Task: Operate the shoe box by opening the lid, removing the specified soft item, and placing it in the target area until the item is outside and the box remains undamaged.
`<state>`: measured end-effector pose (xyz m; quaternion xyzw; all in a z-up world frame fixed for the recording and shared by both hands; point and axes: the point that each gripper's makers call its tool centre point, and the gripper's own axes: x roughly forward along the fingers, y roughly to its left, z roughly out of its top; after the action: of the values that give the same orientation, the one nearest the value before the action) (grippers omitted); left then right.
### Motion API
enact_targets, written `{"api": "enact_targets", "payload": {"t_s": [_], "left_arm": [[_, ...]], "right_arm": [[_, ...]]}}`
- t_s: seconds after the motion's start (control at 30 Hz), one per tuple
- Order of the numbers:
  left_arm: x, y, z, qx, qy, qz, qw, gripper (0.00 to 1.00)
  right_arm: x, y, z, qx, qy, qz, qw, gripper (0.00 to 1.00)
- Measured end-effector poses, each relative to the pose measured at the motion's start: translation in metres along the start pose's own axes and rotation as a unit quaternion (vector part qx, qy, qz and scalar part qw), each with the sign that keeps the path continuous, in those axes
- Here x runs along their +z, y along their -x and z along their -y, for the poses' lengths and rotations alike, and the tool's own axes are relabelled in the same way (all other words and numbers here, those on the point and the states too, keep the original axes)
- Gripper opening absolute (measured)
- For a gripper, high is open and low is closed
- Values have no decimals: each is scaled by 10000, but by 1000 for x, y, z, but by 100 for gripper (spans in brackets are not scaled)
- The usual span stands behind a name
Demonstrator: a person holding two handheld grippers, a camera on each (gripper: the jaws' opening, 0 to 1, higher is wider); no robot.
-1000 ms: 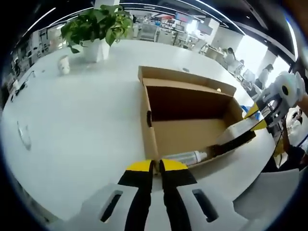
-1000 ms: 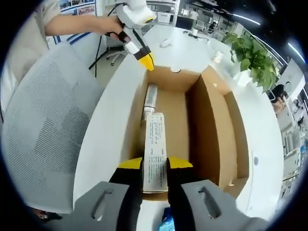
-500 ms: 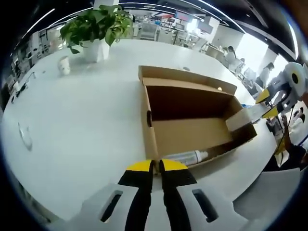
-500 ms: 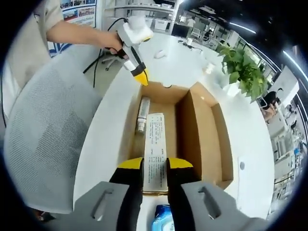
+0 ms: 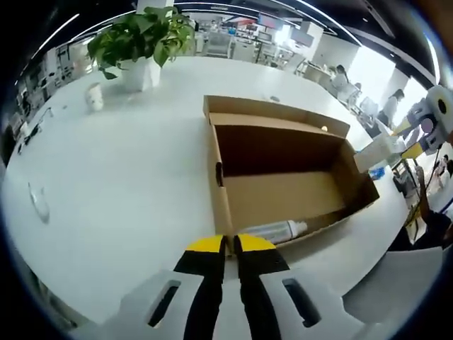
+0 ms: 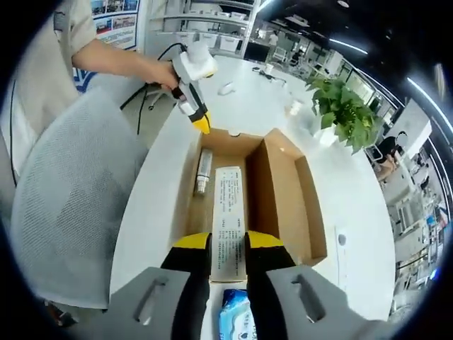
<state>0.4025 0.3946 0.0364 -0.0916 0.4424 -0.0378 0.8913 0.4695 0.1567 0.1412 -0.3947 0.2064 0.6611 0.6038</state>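
White carton [image 6: 228,221] between right gripper [image 6: 228,242] fingers [image 6: 193,242]

Counter: wide white counter [image 5: 134,170], glossy.
Plant: leafy green potted plant [image 5: 141,35] at 11 o'clock.
Chair: grey mesh chair [image 6: 67,205] at 9 o'clock.
Light: long ceiling strips.

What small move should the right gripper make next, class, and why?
Probably carry the white carton sideways, away from the shoe box, and lower it onto the white table. The right gripper is shut on it, lifted above the open box, so it is out but not yet placed.
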Motion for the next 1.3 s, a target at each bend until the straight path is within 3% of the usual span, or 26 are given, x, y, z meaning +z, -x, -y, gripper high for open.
{"api": "enact_targets", "payload": {"t_s": [0.9,1.3], "left_arm": [[1,-1,0,-34,-30,-54,10000,4],[1,-1,-1,-38,3,-61,10000,4]], "right_arm": [[-38,53,16,-152,-20,-109,9998,15],[-68,66,27,-172,12,-317,9993,15]]}}
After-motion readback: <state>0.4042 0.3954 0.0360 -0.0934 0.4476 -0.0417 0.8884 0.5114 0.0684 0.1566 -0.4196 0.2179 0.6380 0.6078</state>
